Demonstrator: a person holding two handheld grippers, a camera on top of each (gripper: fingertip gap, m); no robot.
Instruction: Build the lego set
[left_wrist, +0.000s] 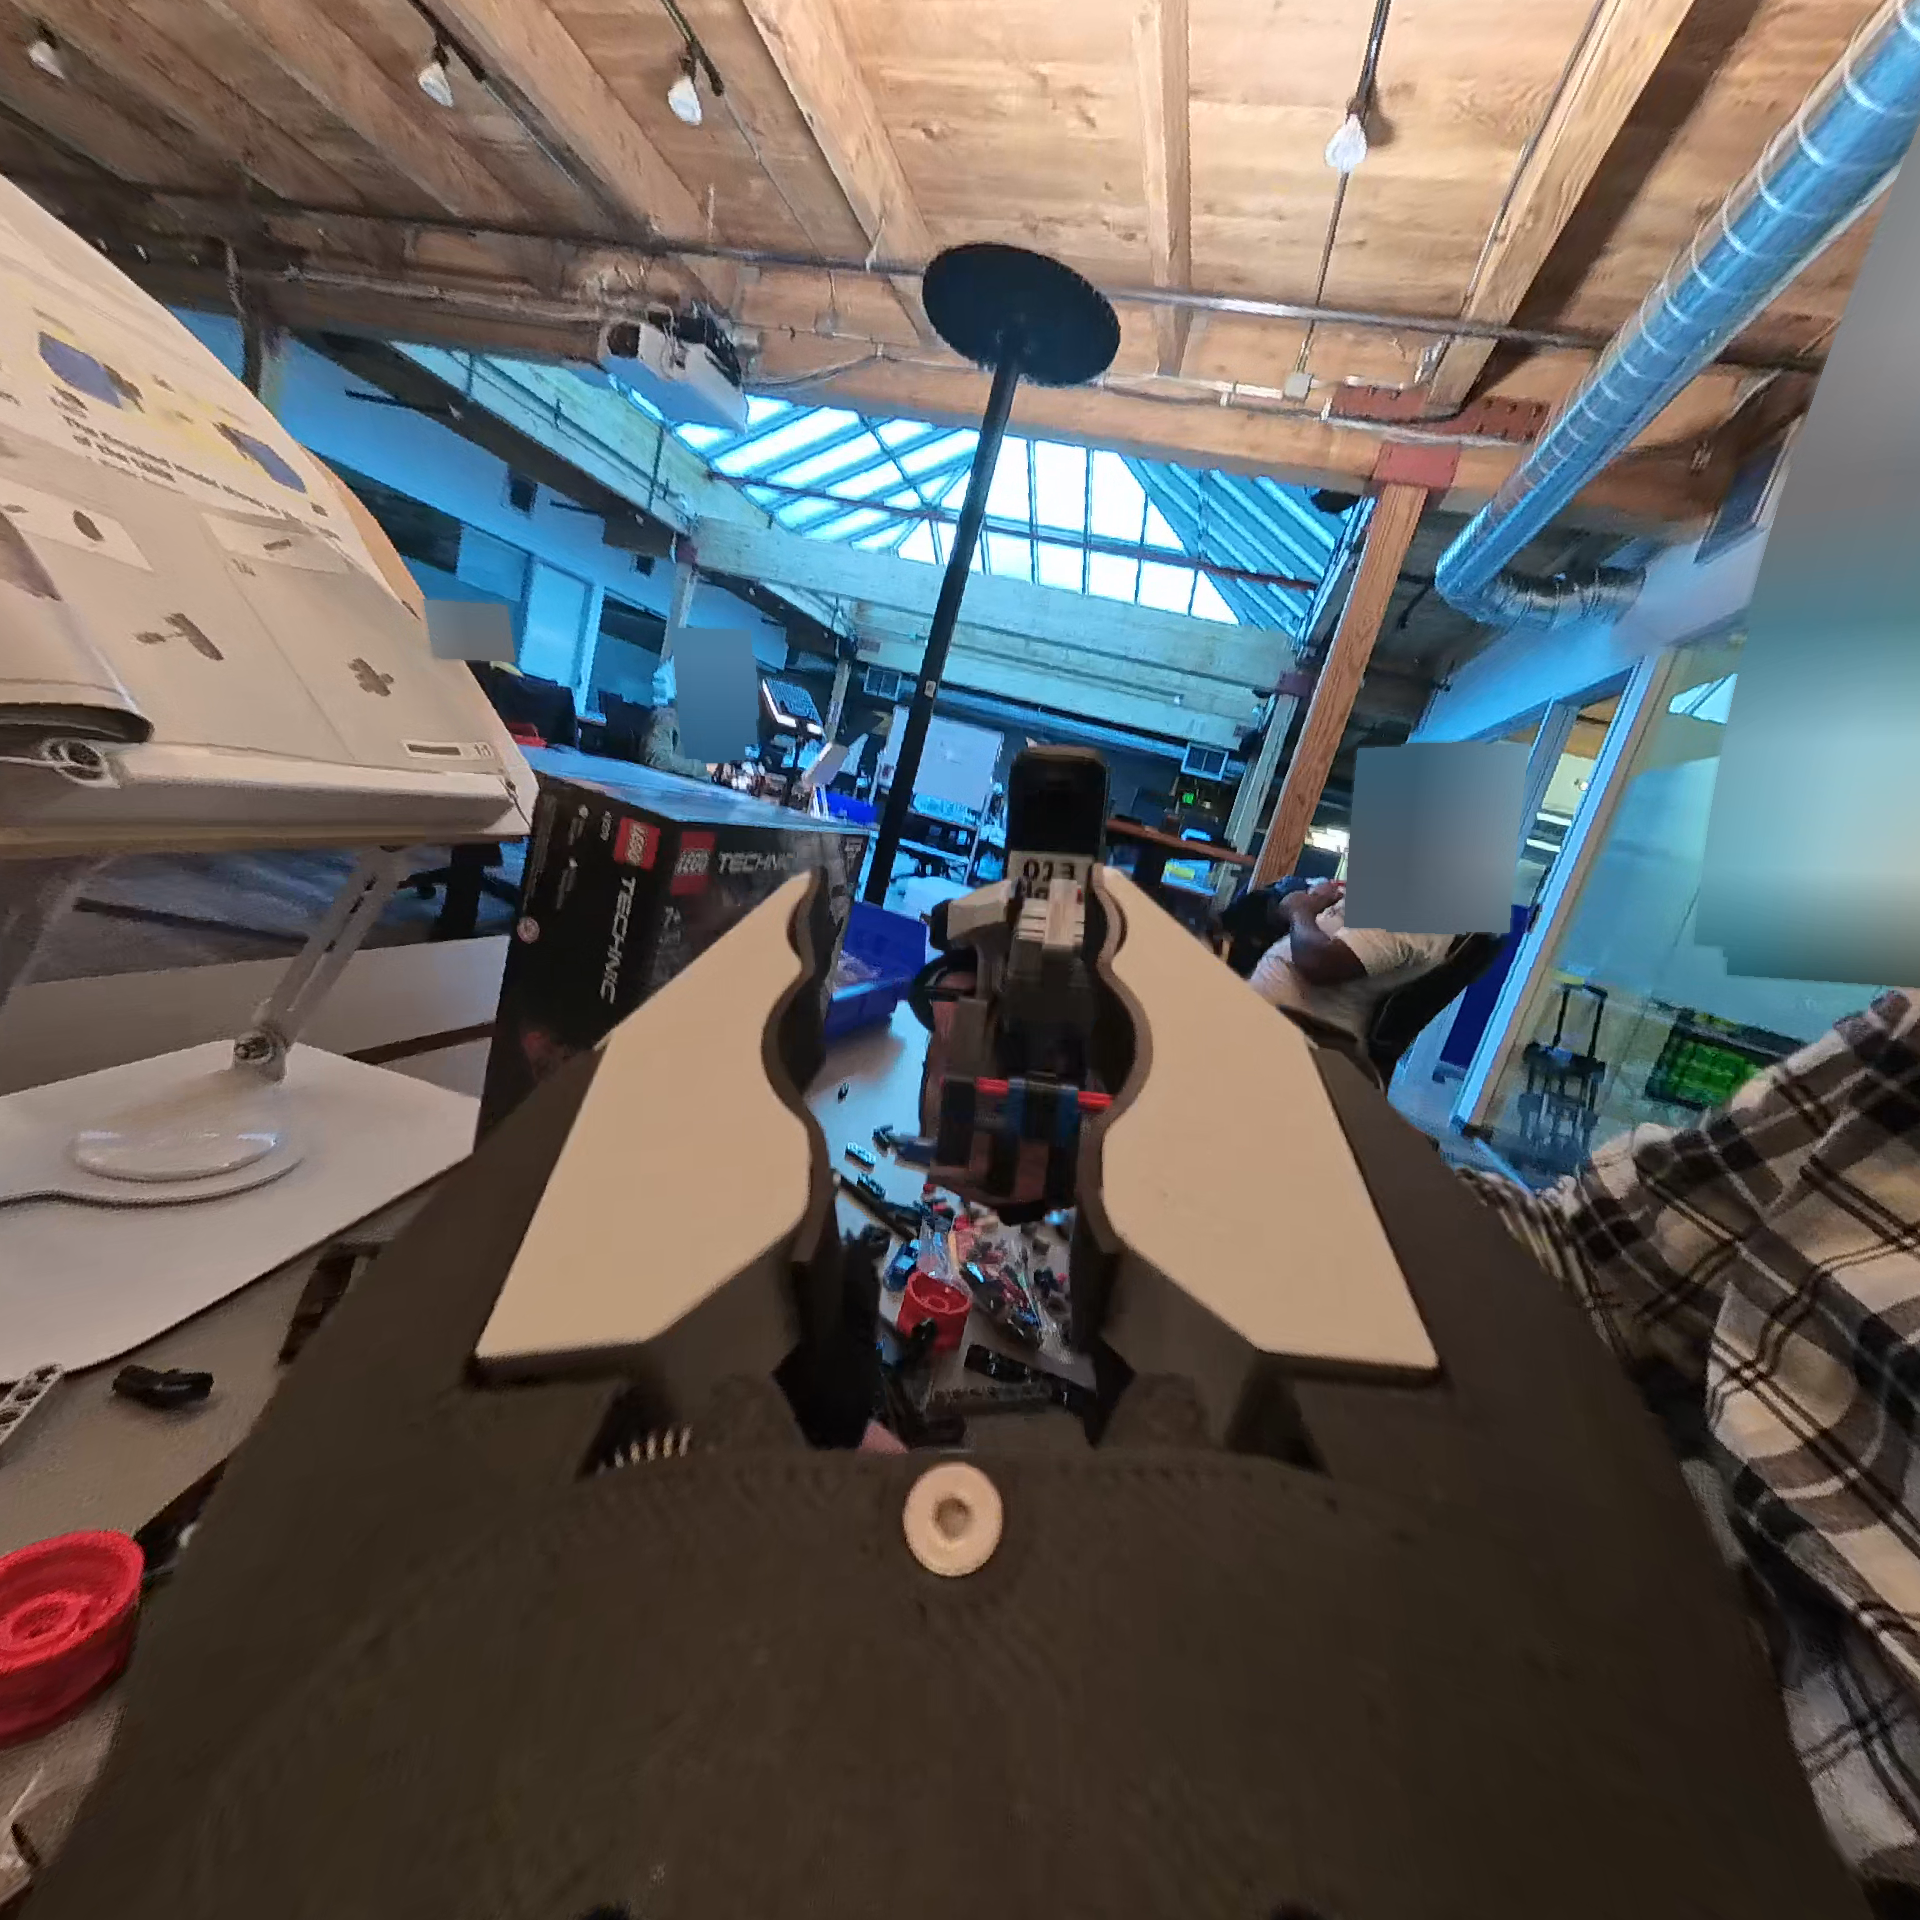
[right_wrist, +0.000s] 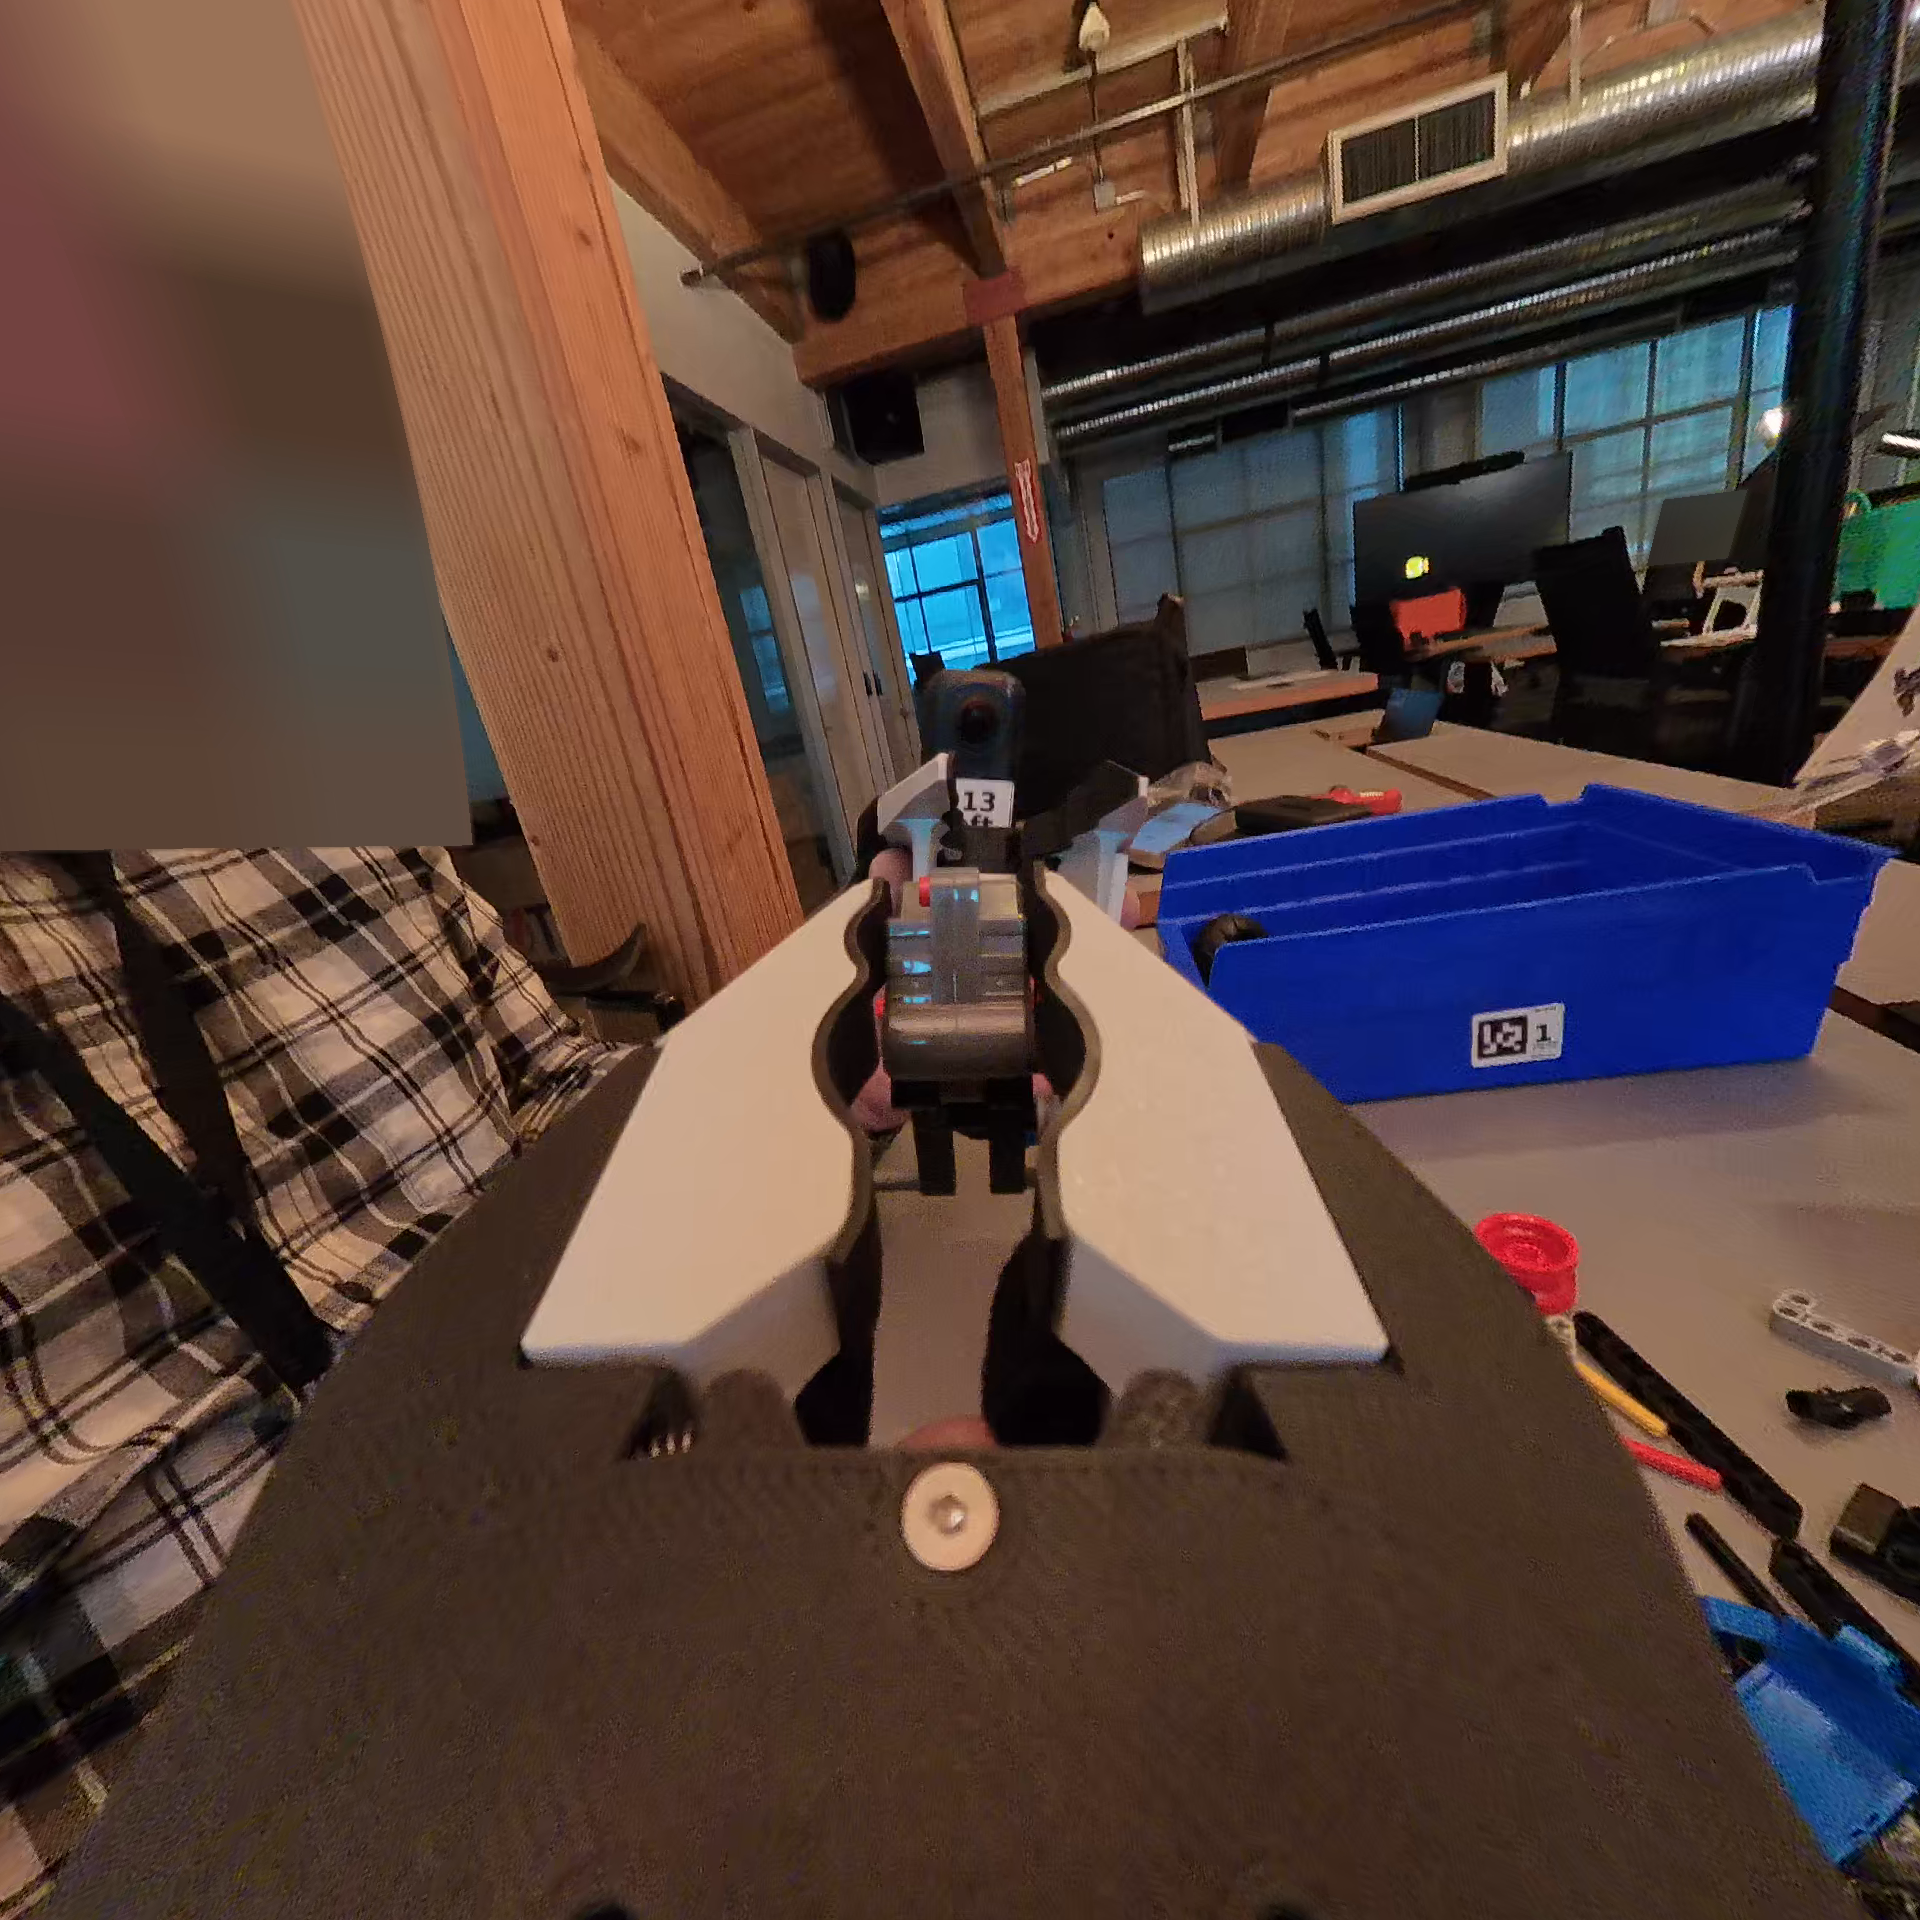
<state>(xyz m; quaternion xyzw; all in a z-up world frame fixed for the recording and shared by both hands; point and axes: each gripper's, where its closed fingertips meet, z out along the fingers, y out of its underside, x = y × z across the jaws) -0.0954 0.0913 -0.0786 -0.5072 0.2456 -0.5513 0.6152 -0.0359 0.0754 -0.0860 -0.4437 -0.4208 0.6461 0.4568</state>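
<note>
Holding half-built model (right_wrist: 954, 987) aloft, both right tongs (right_wrist: 951, 914) and left tongs (left_wrist: 951, 914) pinching it; loose parts (left_wrist: 977, 1288) waiting on table (right_wrist: 1714, 1174), much remaining.

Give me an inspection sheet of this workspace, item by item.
Surface: grey table, strewn with parts.
Job's things: lego assembly held up between both grippers; red wheel, loose lego pieces, instruction booklet on a stand, set box.
Clutter: blue bin.
Grippers: right gripper shut on the assembly; left gripper contacts it on one side only, grip unclear.
Cables: nothing seen.
Surroundings: wooden post, person's plaid sleeve.
</note>
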